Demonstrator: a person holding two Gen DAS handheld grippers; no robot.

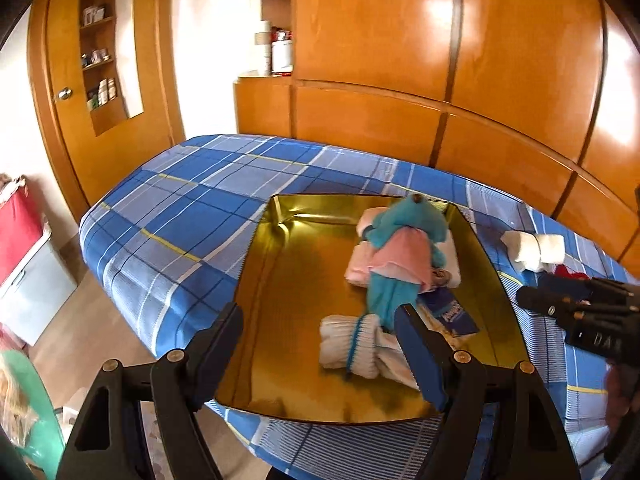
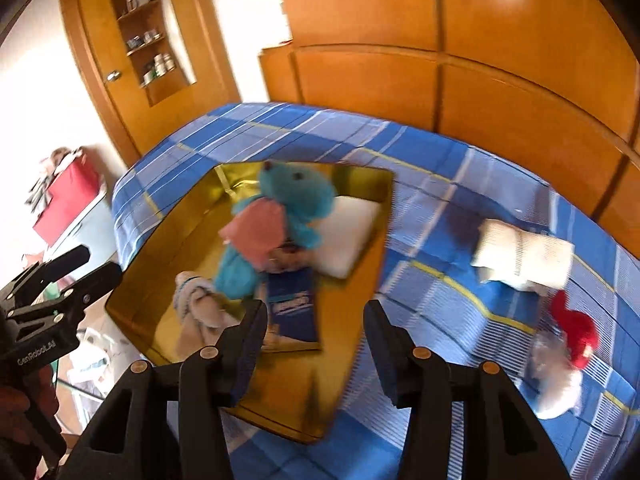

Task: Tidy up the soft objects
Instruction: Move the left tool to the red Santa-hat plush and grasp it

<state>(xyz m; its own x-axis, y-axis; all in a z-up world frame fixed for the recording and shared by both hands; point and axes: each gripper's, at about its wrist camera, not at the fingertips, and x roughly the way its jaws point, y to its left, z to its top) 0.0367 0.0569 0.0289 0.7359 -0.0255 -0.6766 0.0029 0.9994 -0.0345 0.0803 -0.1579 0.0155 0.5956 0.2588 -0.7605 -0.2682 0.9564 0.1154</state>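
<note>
A gold tray (image 1: 280, 300) lies on the blue plaid bed (image 1: 180, 208). In it lie a teal plush toy in a pink dress (image 1: 394, 248), a rolled white sock (image 1: 356, 340), a pink cloth, a white pad and a blue packet (image 1: 452, 314). My left gripper (image 1: 320, 344) is open and empty above the tray's near edge. My right gripper (image 2: 316, 336) is open and empty above the tray's (image 2: 188, 240) right part, near the packet (image 2: 294, 308) and plush (image 2: 288, 208). A folded white cloth (image 2: 524, 254) and a red-and-white soft toy (image 2: 568, 344) lie on the bed to the right.
Wooden wardrobe panels (image 1: 440, 60) stand behind the bed. A wooden door with a shelf niche (image 1: 104, 48) is at the left. A red box (image 1: 20, 220) sits on a white unit beside the bed. The floor shows at lower left.
</note>
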